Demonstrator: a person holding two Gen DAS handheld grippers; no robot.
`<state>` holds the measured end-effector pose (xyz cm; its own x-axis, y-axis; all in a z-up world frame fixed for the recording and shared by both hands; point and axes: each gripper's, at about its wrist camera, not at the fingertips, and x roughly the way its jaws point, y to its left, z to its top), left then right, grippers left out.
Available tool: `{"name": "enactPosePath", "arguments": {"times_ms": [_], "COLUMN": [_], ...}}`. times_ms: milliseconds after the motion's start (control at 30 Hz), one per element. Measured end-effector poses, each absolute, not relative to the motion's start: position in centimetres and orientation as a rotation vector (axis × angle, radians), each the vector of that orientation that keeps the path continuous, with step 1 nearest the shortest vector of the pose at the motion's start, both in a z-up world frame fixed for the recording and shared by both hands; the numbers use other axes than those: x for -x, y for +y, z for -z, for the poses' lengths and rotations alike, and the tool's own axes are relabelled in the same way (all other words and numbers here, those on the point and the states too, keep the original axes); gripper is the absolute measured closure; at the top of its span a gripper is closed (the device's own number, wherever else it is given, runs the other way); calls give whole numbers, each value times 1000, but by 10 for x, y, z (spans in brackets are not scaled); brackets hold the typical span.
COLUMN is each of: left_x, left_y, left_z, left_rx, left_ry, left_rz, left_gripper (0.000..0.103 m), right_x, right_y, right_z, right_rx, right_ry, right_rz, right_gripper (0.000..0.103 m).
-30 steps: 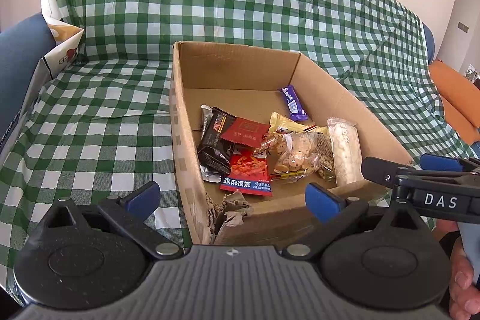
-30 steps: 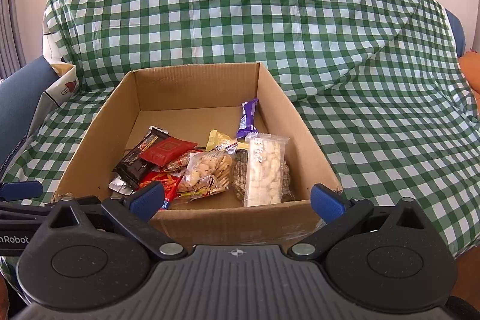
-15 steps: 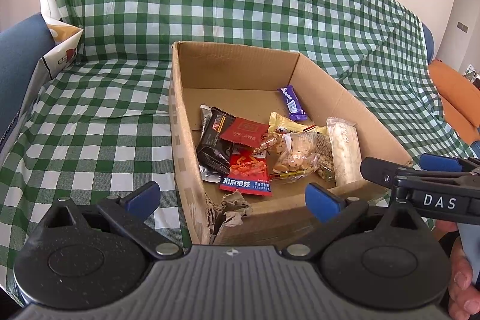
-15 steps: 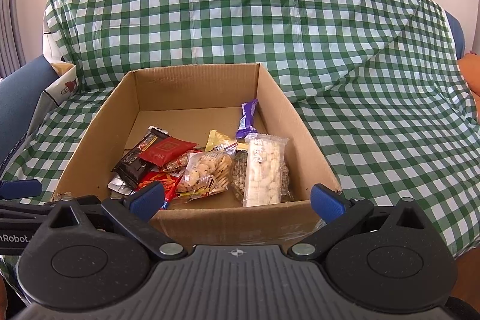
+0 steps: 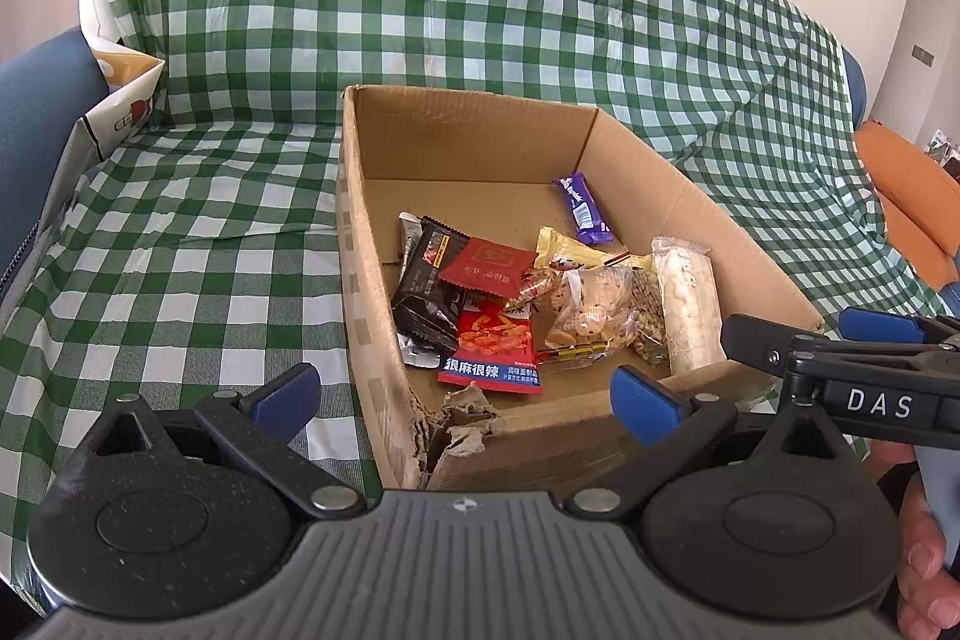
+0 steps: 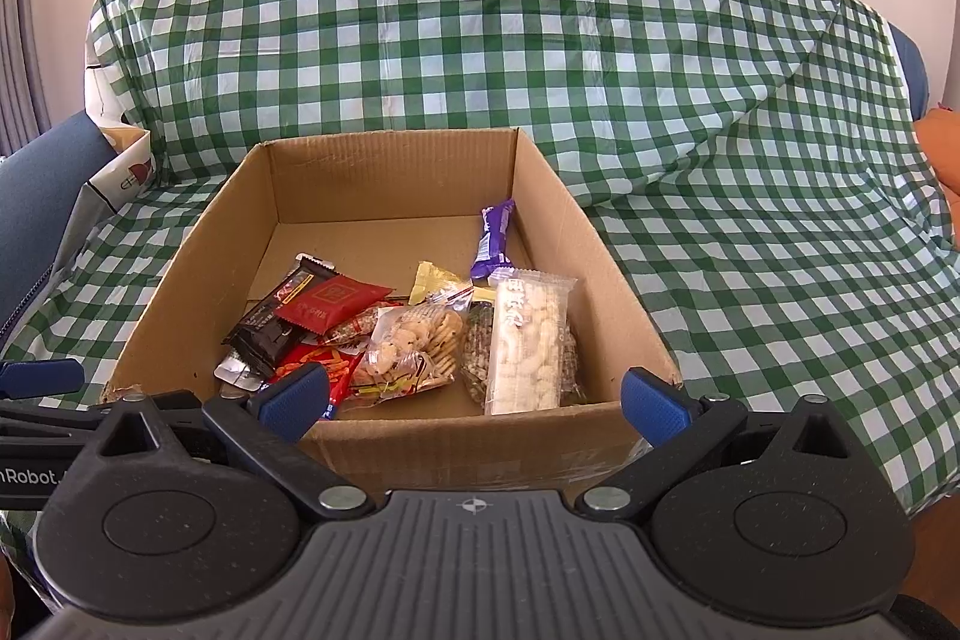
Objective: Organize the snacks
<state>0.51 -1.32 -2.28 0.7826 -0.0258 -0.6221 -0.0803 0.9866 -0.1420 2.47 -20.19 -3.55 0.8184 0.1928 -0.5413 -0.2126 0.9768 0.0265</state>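
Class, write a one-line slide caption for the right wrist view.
Open right gripper hovers before a cardboard box of mixed snack packets on a green checked cloth.

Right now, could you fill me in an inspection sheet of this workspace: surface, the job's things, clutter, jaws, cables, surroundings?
Surface: green-and-white checked cloth draped over a sofa.
Job's things: open brown cardboard box on the cloth, its near left corner torn; inside lie a purple wrapped bar by the right wall, a clear pack of white puffed sticks, a clear bag of round biscuits, a dark red sachet on a black packet, a red chilli-snack packet.
Clutter: white paper bag, far left.
Grippers: left gripper and right gripper, jaws wide apart, empty, before the box.
Cables: nothing seen.
Surroundings: pale wall, orange cushion.
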Motion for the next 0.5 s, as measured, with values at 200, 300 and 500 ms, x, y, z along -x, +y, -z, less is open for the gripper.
{"name": "enactPosePath", "arguments": {"times_ms": [200, 300, 500], "left_x": [-6, -6, -5], "left_y": [-13, -13, -19], "left_z": [22, 22, 19], "left_rx": [171, 174, 137], "left_ry": [673, 669, 630], "left_rz": [-23, -16, 12], "left_gripper": [0, 0, 0], "right_x": [-24, -24, -18], "right_y": [-202, -202, -211], "right_z": [35, 34, 25], "right_rx": [38, 36, -16], "right_ry": [572, 575, 525], "right_rz": [-210, -207, -205], "right_gripper": [1, 1, 1]}}
